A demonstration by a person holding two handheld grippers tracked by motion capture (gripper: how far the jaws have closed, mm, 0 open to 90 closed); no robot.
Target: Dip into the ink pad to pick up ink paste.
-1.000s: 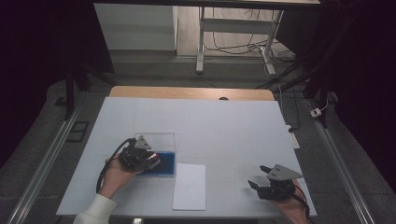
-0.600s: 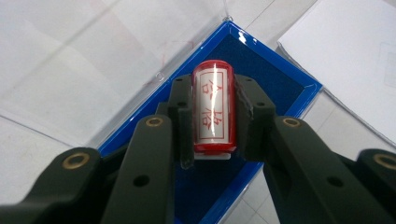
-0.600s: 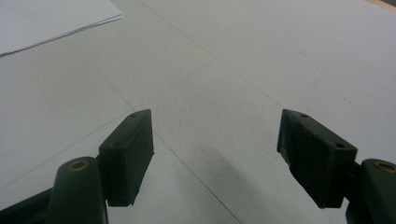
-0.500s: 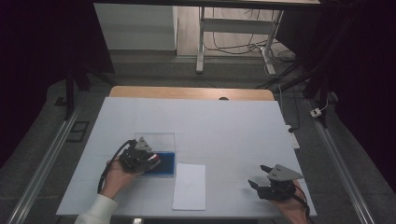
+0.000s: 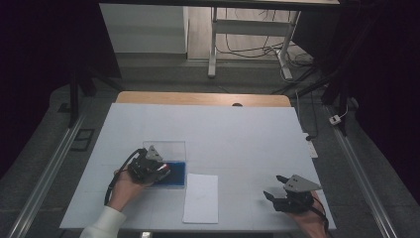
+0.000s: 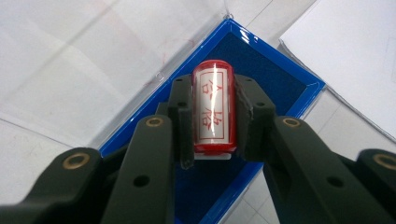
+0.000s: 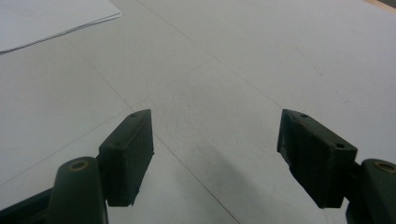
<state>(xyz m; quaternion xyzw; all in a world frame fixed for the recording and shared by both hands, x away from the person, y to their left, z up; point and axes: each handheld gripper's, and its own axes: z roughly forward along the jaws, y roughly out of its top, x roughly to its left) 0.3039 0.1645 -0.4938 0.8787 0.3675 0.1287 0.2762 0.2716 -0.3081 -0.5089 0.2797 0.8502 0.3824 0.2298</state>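
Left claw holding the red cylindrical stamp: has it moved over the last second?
No. The left claw with the red cylindrical stamp sits over the same corner of the blue ink pad tray as before.

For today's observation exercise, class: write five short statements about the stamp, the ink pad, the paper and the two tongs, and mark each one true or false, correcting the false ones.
1. The left tongs are shut on the red stamp. True.
2. The stamp is held over the sheet of paper. False: it is over the blue ink pad, with the paper lying beside the pad.
3. The right tongs are open and hold nothing. True.
4. The right tongs are over the ink pad. False: they are above the bare white table, off to the paper's right.
5. The stamp's label bears red characters. True.
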